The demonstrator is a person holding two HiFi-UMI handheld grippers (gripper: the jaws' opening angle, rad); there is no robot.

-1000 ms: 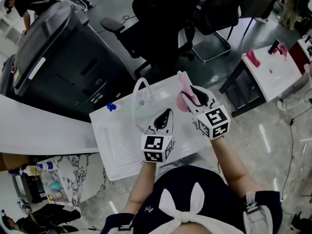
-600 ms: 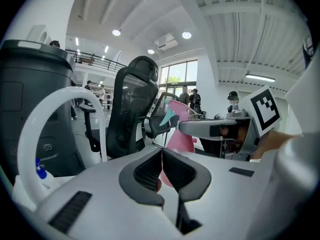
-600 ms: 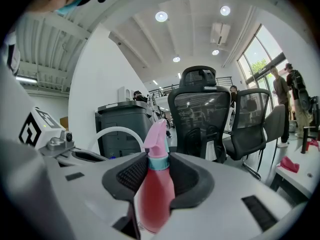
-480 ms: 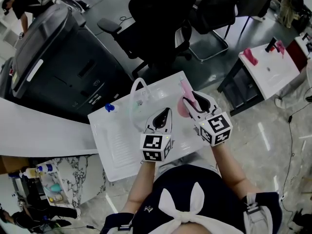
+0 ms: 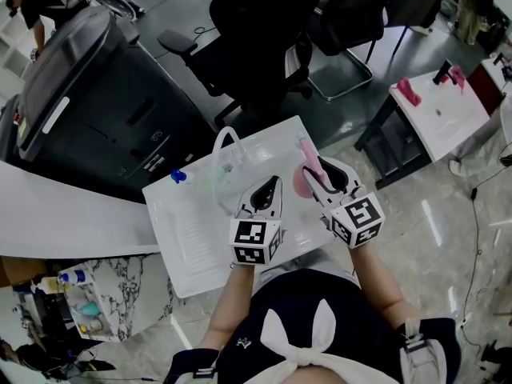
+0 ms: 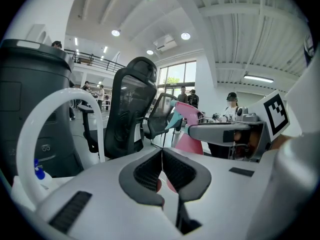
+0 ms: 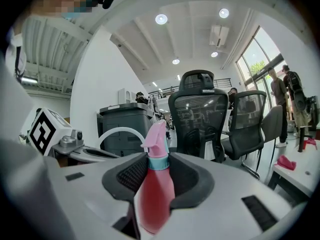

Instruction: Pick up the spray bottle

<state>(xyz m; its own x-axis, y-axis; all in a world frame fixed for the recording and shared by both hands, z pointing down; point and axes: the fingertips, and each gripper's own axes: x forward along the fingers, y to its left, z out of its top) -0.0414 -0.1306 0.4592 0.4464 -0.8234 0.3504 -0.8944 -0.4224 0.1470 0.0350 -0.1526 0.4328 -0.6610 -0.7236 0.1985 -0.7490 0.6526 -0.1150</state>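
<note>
A pink spray bottle [image 5: 303,169] with a teal collar stands upright between the fingers of my right gripper [image 5: 314,166] over the white table [image 5: 192,238]. In the right gripper view the jaws press on the bottle [image 7: 155,194] just below its collar, so the right gripper [image 7: 159,156] is shut on it. I cannot tell whether the bottle's base rests on the table. My left gripper [image 5: 272,184] hovers to the left of the bottle, its pads [image 6: 172,169] shut together on nothing. From the left gripper view the bottle [image 6: 190,134] shows to the right.
A white curved hose [image 5: 226,146] arches over the table's far side, with a small blue piece [image 5: 179,176] left of it. Black office chairs [image 5: 264,30] and a dark grey bin [image 5: 88,78] stand beyond. A small white table [image 5: 440,110] is at the right.
My right gripper has drawn back a little toward me with the spray bottle in it. The left gripper has stayed where it was.
</note>
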